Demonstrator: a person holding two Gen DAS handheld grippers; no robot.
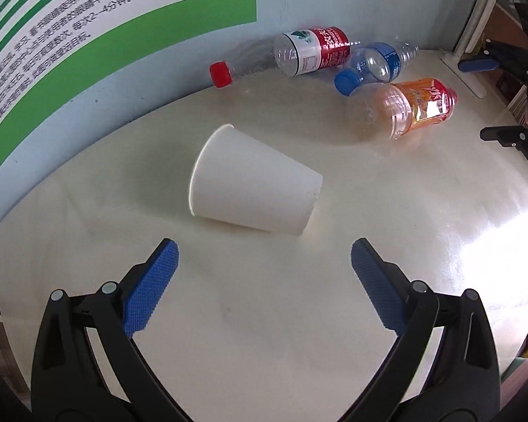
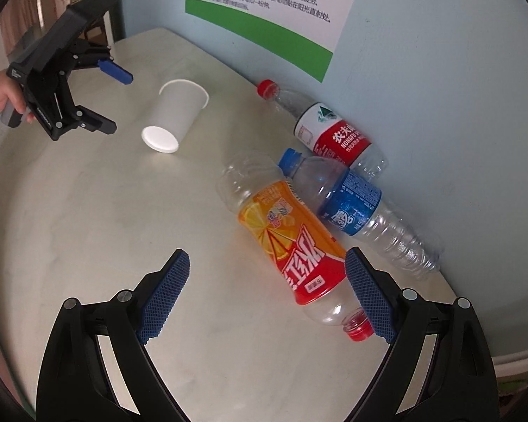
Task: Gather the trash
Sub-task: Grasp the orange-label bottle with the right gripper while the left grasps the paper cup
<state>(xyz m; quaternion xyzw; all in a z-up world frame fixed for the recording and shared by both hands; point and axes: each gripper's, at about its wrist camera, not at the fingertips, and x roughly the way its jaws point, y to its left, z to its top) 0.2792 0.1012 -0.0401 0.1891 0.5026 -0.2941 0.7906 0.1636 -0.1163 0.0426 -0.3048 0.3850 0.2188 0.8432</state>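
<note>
White paper cup [image 1: 253, 190] lying on its side on the pale table [image 1: 299, 316], mouth turned toward the wall poster [image 1: 88, 45], base toward the bottles; empty inside as far as visible from the right wrist view. Just short of it, left gripper [image 1: 264, 281] spread wide, blue pads [image 1: 151, 292] flanking open tabletop, nothing between them, cup beyond the tips and untouched. Seen from the right wrist view, same left gripper [image 2: 119, 102] hanging beside the cup [image 2: 176, 119], a hand [image 2: 3, 95] wrapped round its handle. Farther along, three plastic bottles lying down in a cluster near the light blue wall: orange-label bottle [image 2: 292, 242] nearest, red cap toward the right gripper; blue-label bottle [image 2: 355, 207] resting against it; red-and-white-label bottle [image 2: 327, 133] closest to the wall, red cap pointing toward the cup. Right gripper [image 2: 267, 288] also opened wide, holding nothing, its right pad [image 2: 369, 299] just beside the orange bottle's cap end, contact impossible to judge. In the left wrist view, same bottles at the far edge: red-and-white [image 1: 299, 52], blue [image 1: 376, 63], orange [image 1: 404, 105].
</note>
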